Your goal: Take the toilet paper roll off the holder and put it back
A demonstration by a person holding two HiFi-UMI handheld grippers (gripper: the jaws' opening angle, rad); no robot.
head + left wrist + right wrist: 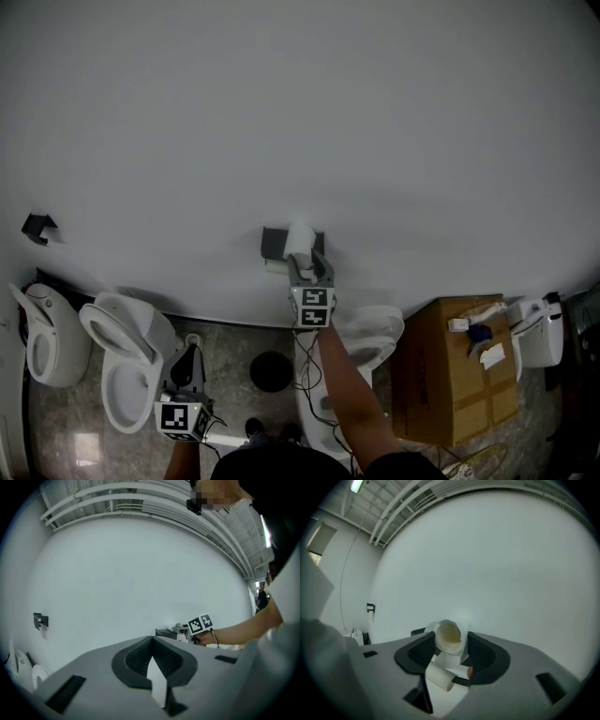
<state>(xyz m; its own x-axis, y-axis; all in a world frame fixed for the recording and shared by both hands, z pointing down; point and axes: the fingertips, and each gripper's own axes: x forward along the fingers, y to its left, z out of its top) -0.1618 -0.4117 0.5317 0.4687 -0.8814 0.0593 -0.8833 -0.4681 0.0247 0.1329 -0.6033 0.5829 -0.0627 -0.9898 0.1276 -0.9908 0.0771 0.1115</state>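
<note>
The white toilet paper roll is at the white wall, right beside the dark holder. My right gripper reaches up to it and is shut on the roll. In the right gripper view the roll sits end-on between the two dark pads, its hollow core facing the camera, and a loose white length of paper hangs below it. Part of the holder shows behind the left pad. My left gripper hangs low over the floor, shut and with nothing in it.
Two white toilets stand at the left and another under my right arm. A cardboard box with small items on it stands at the right. A second dark holder is on the wall at far left. A black round object lies on the floor.
</note>
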